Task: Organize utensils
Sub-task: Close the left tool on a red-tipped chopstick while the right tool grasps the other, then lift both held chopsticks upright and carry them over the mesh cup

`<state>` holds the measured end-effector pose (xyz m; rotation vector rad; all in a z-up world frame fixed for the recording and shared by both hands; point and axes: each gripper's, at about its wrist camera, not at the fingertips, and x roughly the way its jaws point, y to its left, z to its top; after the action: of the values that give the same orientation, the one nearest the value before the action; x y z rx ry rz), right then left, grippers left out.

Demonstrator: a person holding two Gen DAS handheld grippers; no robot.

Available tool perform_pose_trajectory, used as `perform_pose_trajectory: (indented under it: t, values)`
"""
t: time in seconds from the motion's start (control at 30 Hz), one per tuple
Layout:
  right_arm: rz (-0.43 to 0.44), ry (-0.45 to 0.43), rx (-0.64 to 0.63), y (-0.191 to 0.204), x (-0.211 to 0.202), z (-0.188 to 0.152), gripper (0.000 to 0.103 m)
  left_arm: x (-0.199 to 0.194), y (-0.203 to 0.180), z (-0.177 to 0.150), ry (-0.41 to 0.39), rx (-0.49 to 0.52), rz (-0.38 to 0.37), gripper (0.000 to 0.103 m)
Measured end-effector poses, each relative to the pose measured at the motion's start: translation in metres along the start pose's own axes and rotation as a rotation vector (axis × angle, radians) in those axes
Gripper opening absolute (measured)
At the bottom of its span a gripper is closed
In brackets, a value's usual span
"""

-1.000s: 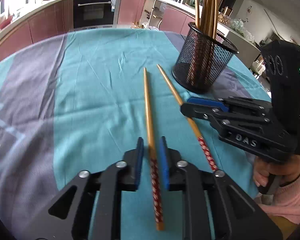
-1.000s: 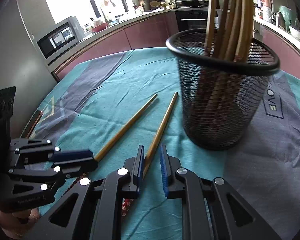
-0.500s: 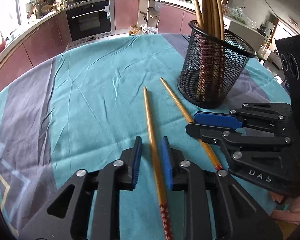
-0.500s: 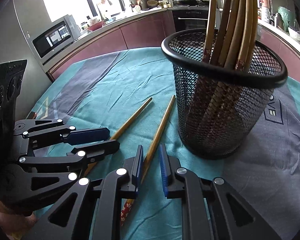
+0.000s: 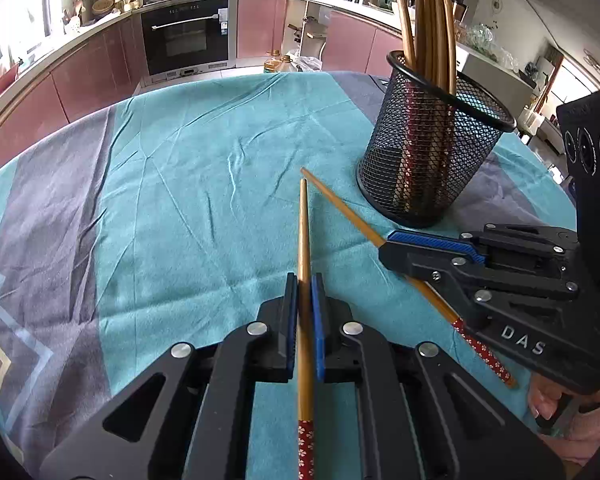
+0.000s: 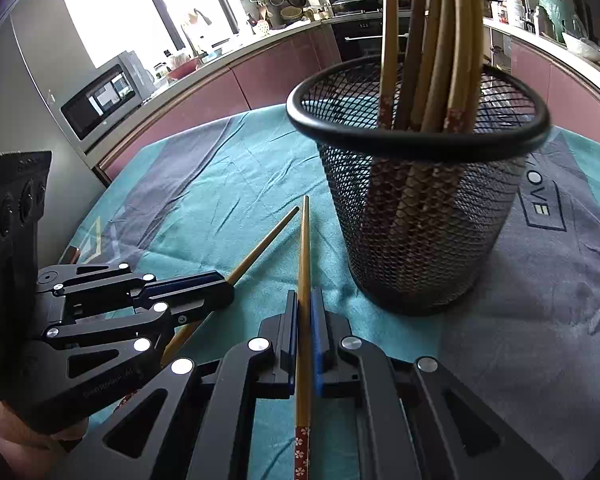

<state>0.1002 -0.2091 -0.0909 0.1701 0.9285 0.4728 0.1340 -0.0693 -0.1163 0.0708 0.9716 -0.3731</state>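
Note:
Two wooden chopsticks with red flowered ends are on the teal tablecloth. My left gripper [image 5: 305, 285] is shut on one chopstick [image 5: 303, 224], its tip pointing away. My right gripper [image 6: 305, 300] is shut on the other chopstick [image 6: 304, 240]. In the left wrist view the right gripper [image 5: 388, 246] grips its chopstick [image 5: 340, 208] to the right. In the right wrist view the left gripper [image 6: 228, 288] holds its chopstick [image 6: 266, 246] to the left. A black mesh holder [image 5: 432, 156] with several chopsticks stands just beyond, and also shows in the right wrist view [image 6: 420, 208].
The round table carries a teal and grey cloth [image 5: 188, 184]. Kitchen counters and a built-in oven [image 5: 188, 36] run behind it. A microwave [image 6: 100, 100] sits on the counter at the left.
Both grippers have slid forward along their chopsticks toward the holder and closed on them. The jaws were apart around the sticks before.

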Motion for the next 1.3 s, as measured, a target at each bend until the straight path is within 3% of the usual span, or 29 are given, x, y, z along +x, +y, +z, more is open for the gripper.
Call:
perform_pose_trajectory:
  t: [0.77,1.3]
  values:
    - [0.118,-0.150,-0.035,0.005,-0.071,-0.002,0.006,-0.069,0.004,-0.002,-0.118,-0.048,-0.177,0.007]
    - [0.136,-0.217,-0.039,0.006,-0.096,-0.003,0.006,-0.096,-0.007,-0.001,-0.173,-0.025,-0.217,0.007]
